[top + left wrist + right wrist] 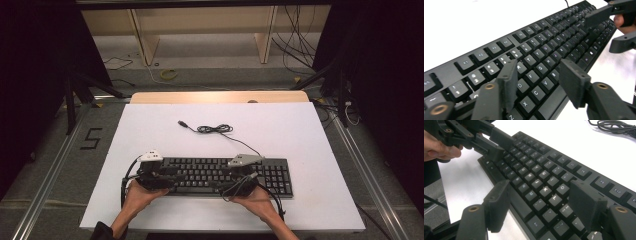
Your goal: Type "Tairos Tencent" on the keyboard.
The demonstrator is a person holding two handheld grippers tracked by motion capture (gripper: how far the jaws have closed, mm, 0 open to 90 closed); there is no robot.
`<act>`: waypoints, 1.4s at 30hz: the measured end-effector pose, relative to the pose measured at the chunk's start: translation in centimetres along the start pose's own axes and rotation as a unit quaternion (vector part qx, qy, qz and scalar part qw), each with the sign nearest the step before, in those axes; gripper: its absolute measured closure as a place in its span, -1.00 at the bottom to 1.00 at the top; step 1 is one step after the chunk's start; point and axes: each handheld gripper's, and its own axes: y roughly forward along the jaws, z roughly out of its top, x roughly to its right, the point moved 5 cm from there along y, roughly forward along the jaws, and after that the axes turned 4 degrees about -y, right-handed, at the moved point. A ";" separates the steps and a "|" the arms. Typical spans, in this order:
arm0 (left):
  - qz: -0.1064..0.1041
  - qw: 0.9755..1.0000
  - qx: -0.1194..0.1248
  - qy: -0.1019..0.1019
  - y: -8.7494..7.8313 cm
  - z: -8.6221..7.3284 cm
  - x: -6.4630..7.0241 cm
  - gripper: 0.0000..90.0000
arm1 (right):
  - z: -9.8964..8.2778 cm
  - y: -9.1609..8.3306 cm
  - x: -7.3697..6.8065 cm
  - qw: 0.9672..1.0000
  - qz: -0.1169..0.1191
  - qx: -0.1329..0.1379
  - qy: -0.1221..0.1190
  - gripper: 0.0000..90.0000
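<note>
A black keyboard (215, 175) lies flat on the white tabletop (150, 125), near its front edge. Its cable (215, 129) is coiled loosely behind it. My left gripper (159, 176) hovers over the keyboard's left end. Its jaws stand apart above the letter keys (539, 68), and nothing is pressed between them. My right gripper (241, 179) is at the middle of the keyboard's front edge. It is open (539, 190), with one jaw over the keys and the other over the white surface beside the keyboard's front edge. The far gripper (610, 28) (504, 148) appears in each gripper view.
White surface stretches behind the keyboard and to both sides of it. A wooden strip (220, 97) borders the far edge. Beyond it are a shelf frame (200, 30), floor cables (295, 45) and dark stand legs (80, 90) at either side.
</note>
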 end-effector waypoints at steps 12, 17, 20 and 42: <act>0.016 0.999 0.027 -0.012 -0.7 0.7 -1.0 -0.31 | 0.0 0.0 0.1 1.000 0.000 -0.001 0.002 -0.23; 0.020 0.999 0.037 -0.015 -0.9 0.9 -1.4 -0.34 | 0.0 0.0 0.1 1.000 0.001 0.002 0.001 -0.23; 0.022 0.999 0.040 -0.016 -1.0 0.9 -1.5 -0.34 | 0.0 0.0 0.1 1.000 0.000 0.001 0.001 -0.23; 0.043 0.998 0.035 -0.026 -1.2 1.7 -3.0 -0.31 | 0.1 0.2 -0.3 1.000 0.007 0.001 0.002 -0.23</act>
